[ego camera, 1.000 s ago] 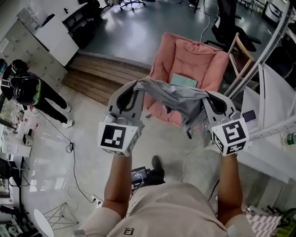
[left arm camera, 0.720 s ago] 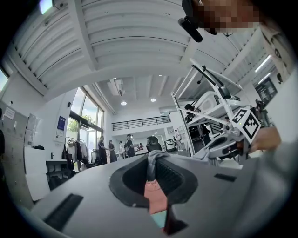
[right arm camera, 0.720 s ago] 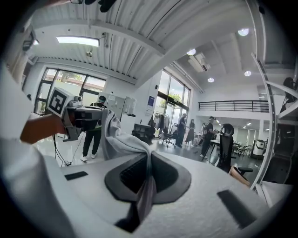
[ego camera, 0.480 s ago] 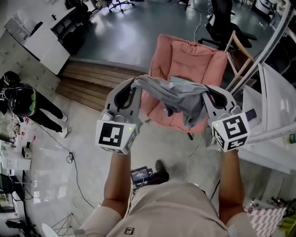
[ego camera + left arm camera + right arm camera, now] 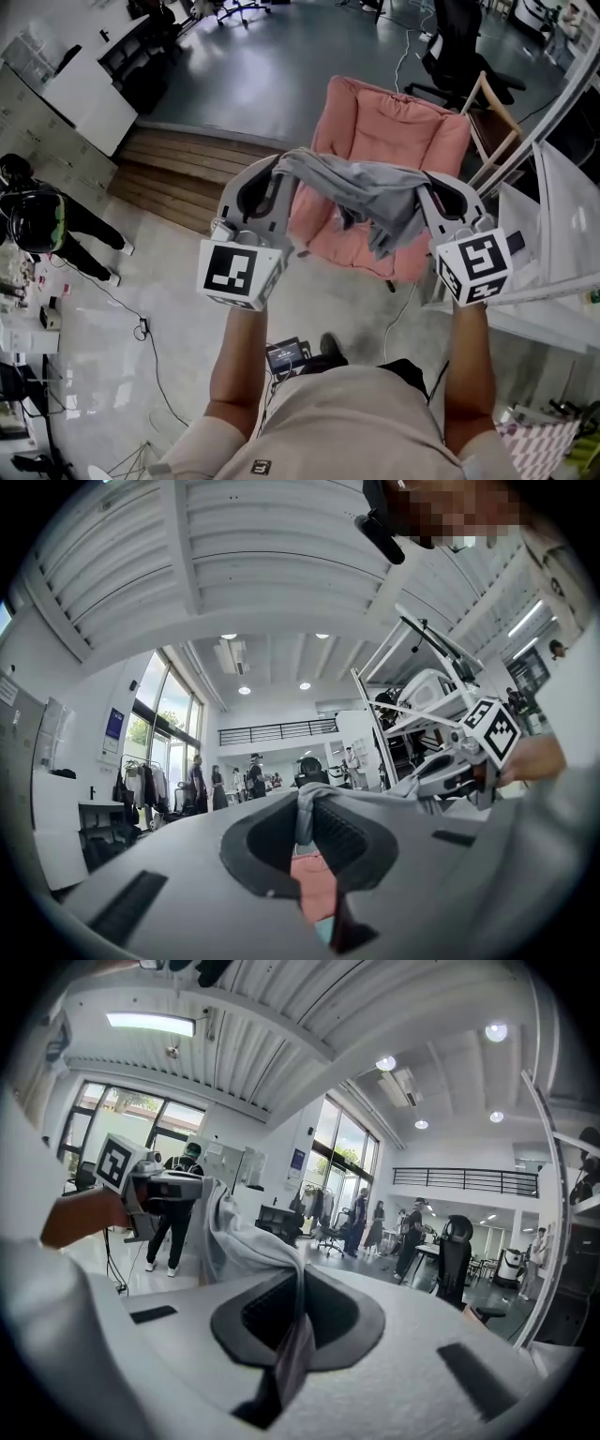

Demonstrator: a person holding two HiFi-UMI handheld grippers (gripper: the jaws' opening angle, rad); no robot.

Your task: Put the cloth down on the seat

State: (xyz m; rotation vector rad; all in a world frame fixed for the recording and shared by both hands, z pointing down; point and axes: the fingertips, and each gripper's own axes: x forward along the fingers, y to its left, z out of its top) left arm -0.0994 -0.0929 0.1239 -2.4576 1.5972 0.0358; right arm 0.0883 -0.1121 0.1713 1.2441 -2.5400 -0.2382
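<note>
left gripper (image 5: 279,178) and right gripper (image 5: 427,190) each clamp an end of the grey cloth (image 5: 366,192) before the pink seat (image 5: 394,122); lowering level, then releasing together, should lay it flat

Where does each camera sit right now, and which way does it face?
Head view: on the person's head, facing steeply down at the pink chair; shows both forearms, left gripper, right gripper, gray cloth between.
Left gripper view: on that gripper, along jaws shut on the cloth, facing the right gripper.
Right gripper view: mirrored, facing the left gripper.
Shared: cloth in all three.
</note>
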